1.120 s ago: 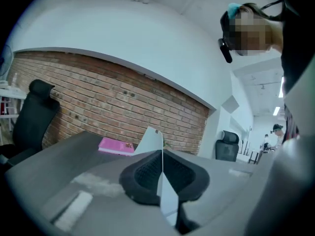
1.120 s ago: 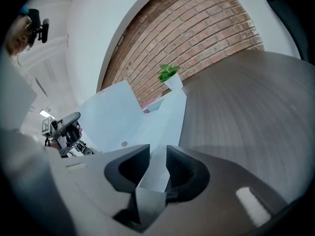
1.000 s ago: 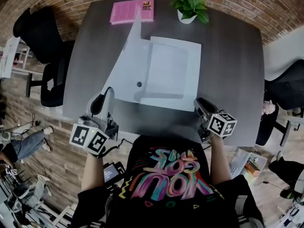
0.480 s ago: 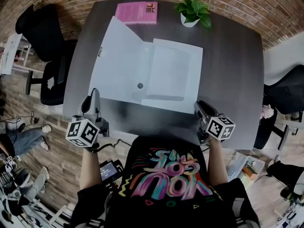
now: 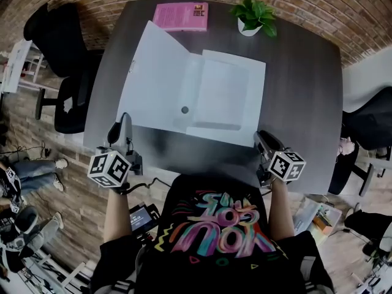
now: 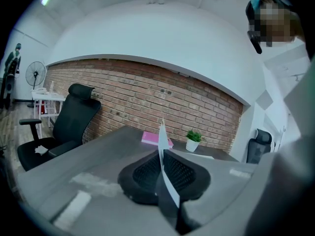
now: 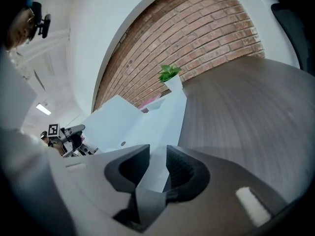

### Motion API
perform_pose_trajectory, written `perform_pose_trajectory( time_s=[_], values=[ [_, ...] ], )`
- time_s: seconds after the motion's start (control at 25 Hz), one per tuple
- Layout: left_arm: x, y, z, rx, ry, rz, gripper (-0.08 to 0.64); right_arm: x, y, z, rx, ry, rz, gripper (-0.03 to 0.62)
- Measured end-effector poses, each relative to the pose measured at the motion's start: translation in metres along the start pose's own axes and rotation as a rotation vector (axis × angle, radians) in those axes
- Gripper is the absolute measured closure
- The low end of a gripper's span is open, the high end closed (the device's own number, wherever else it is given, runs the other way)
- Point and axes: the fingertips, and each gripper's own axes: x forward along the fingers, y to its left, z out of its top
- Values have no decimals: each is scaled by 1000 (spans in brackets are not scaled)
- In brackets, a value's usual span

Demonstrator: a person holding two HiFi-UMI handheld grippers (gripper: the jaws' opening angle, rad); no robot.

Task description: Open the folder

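The white folder (image 5: 226, 97) lies open on the dark table (image 5: 300, 90). Its cover (image 5: 156, 78) is swung out to the left, and a dark button (image 5: 185, 109) shows near the spine. My left gripper (image 5: 125, 120) is at the cover's front left corner. In the left gripper view the left gripper (image 6: 161, 154) is shut on the cover's thin white edge (image 6: 161, 134). My right gripper (image 5: 260, 136) rests at the folder's front right corner. In the right gripper view the right gripper (image 7: 158, 151) is open, with the folder's white corner (image 7: 167, 127) showing in the gap.
A pink book (image 5: 181, 16) and a small potted plant (image 5: 254, 16) sit at the table's far edge. Black office chairs stand to the left (image 5: 58, 48) and right (image 5: 367, 115) of the table. The person stands at the table's front edge.
The cover, raised a second ago, has swung down and out to the left. My left gripper moved left and down with it. The right gripper has stayed put.
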Motion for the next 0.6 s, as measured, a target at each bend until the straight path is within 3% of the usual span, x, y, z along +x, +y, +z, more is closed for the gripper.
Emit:
perform_pose_trajectory(
  time_s=[0.32,0.4,0.6],
  values=[
    [-3,-13,8,54,0,-41,508,0,1,1,-9,9,-7,483],
    [-4,-20,13,77,-5,-66,456,0,1,1,-13,14,-11,483],
    [-10,-35,26,91,-22,-115,408,-1,1,1,-20,24,-16,482]
  ],
)
